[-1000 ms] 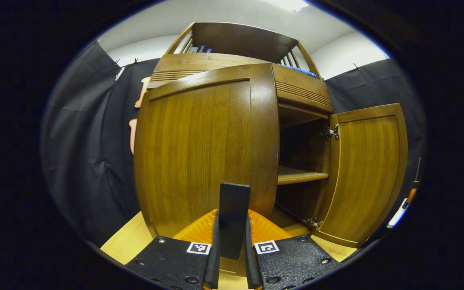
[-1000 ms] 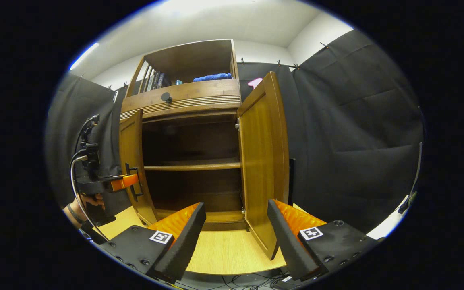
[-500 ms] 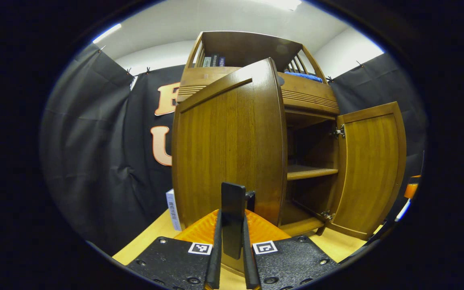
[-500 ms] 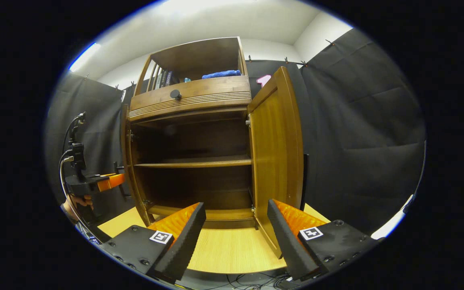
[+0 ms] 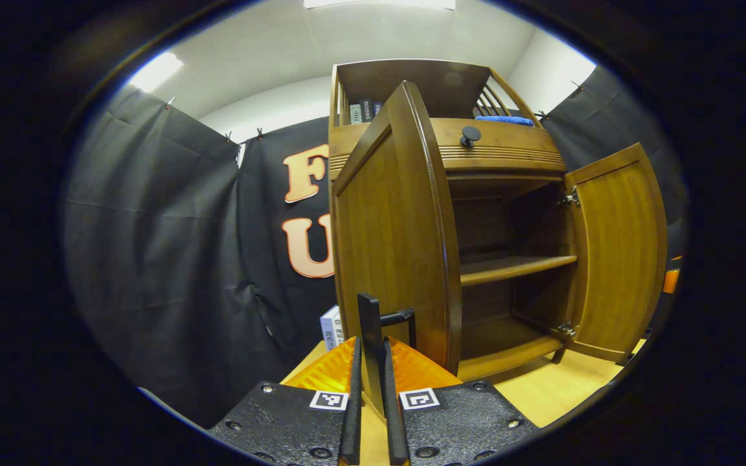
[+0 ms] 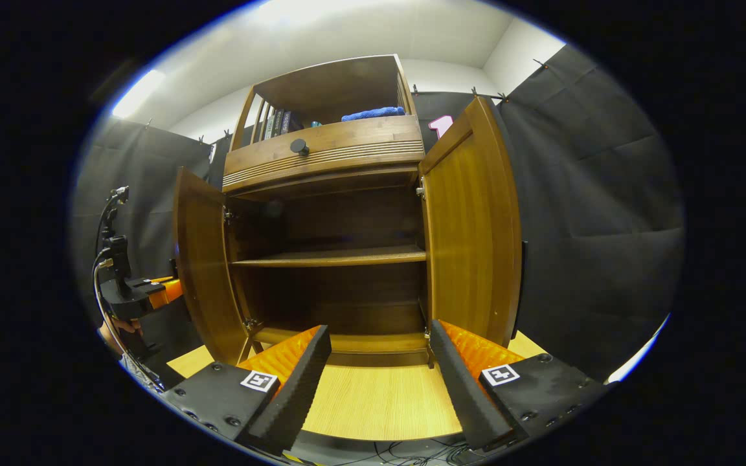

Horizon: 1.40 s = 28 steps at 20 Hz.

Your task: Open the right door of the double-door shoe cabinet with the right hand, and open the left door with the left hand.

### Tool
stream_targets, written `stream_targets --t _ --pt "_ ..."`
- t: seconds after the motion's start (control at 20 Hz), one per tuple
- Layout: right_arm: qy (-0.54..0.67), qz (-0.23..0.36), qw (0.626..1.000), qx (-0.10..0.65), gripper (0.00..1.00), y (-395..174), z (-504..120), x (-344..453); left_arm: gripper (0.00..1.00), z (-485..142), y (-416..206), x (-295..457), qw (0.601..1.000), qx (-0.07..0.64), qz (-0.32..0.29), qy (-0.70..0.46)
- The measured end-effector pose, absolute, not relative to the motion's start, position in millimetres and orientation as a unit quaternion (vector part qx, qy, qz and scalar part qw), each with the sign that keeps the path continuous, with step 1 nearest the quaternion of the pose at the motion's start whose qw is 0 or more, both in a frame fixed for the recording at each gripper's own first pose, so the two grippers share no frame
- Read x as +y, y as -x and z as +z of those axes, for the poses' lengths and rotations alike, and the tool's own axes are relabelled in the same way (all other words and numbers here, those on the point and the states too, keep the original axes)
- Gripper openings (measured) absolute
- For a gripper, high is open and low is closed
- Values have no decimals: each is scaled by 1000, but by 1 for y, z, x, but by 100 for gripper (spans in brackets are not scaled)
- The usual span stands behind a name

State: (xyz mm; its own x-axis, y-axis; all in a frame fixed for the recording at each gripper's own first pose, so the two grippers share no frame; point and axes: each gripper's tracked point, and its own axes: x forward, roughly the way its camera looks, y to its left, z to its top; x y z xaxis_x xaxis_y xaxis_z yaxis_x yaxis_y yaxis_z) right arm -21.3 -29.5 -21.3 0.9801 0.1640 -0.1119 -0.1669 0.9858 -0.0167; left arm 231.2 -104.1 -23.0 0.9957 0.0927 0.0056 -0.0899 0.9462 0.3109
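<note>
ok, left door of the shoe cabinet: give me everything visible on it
The left door is a brown wooden panel with a raised frame and visible grain, upright and swung wide open on hinges at the cabinet's left side. A dark bar handle sits on its outer face near the free edge. The left claw is closed on that handle. The right claw is open, apart from it.

A glossy honey-brown shoe cabinet (image 6: 347,155) with streaked wood grain on both doors, a dark interior (image 6: 334,220), a black round knob (image 6: 299,147) and a blue cloth (image 6: 373,114) on top, over a pale yellow-wood floor (image 6: 379,404).
</note>
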Motion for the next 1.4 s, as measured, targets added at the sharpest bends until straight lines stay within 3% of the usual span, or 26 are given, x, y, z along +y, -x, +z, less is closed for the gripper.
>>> stream_targets --t 0.3,0.35,0.45,0.55,0.7,0.85,1.0,1.4 --pt "9 87 994 59 99 13 -30 -29 9 -28 -226 -91 987 4 80 -143" --pt "9 87 994 60 99 12 -32 -29 0 -29 -225 -85 989 3 78 -127" --pt "8 87 994 61 99 10 -32 -27 4 -30 -220 -72 992 -2 70 -107" --pt "6 87 994 59 99 9 -31 -28 0 -30 -221 -73 992 -4 60 -109" --pt "4 86 995 57 99 5 -31 -27 8 -29 -219 -69 993 -6 39 -112" --pt "2 86 995 58 99 5 -33 -25 5 -27 -216 -57 995 -11 14 -102" --pt "-4 85 994 63 99 4 -37 -29 14 -28 -213 -45 995 -12 -12 -99" --pt "-5 82 995 63 99 5 -35 -27 16 -32 -220 -18 997 10 -71 -11"
